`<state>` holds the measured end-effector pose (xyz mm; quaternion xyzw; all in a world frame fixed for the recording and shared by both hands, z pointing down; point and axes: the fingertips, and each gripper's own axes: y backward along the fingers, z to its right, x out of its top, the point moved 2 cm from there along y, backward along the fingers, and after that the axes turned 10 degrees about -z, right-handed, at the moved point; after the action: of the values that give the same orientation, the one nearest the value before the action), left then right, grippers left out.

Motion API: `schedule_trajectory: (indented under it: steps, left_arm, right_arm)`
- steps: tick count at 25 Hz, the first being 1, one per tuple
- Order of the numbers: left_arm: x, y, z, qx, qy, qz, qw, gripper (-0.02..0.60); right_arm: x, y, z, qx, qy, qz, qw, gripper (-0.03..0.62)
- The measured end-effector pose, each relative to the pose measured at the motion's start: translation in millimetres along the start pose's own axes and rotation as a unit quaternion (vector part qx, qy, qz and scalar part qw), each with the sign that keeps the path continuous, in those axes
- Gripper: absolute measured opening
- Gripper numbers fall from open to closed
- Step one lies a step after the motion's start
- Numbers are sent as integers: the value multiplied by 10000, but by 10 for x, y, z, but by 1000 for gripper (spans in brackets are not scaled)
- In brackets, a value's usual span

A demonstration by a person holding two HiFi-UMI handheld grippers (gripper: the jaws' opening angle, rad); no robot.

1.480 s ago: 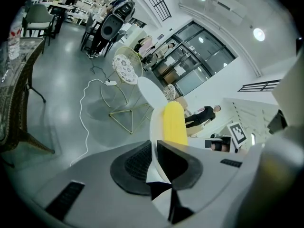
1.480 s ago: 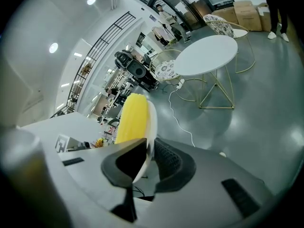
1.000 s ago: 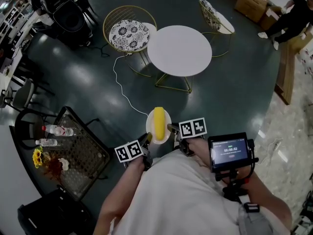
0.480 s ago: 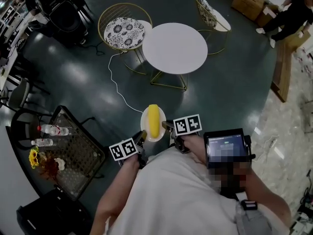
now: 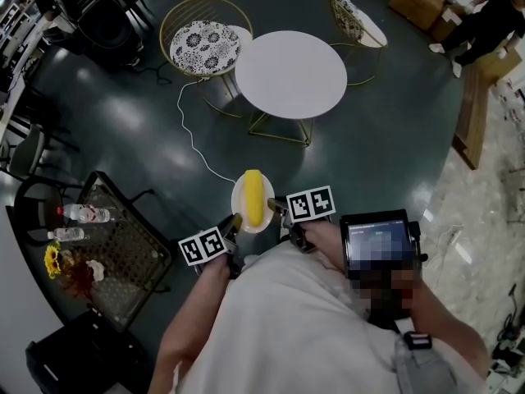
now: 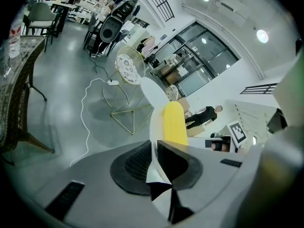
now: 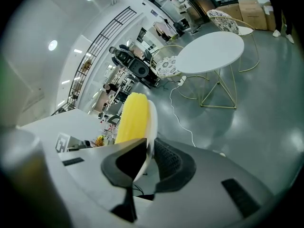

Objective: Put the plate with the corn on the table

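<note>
Left hand-held gripper (image 6: 154, 148): jaws clamped on plate (image 5: 238, 205) rim, near-left edge. Right hand-held gripper (image 7: 148, 148): jaws pinching rim on opposite side. Plate white, carried roughly level between both grippers, above dark floor (image 5: 148, 130), just ahead of person's torso. On plate: single yellow corn (image 5: 254, 195), lying lengthwise, pointing away. Forearms bent, tucked close to body, grippers aimed forward. Round white bench (image 5: 290, 74) ahead, well apart from plate.
</note>
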<state>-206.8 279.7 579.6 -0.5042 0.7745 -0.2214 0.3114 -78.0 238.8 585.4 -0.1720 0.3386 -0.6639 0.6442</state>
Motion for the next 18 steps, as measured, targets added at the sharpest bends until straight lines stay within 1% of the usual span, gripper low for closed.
schedule_trajectory:
  steps: [5, 12, 18]
  left_arm:
    - [317, -347, 127, 97, 74, -14, 9999, 43]
    - [320, -330, 124, 75, 104, -23, 9999, 43]
    - [348, -411, 118, 67, 82, 14, 9999, 43]
  right_arm:
    - [392, 76, 302, 65, -40, -114, 9999, 52]
    - [403, 76, 275, 49, -22, -113, 9999, 52]
    - [452, 80, 340, 47, 33, -46, 10000, 52]
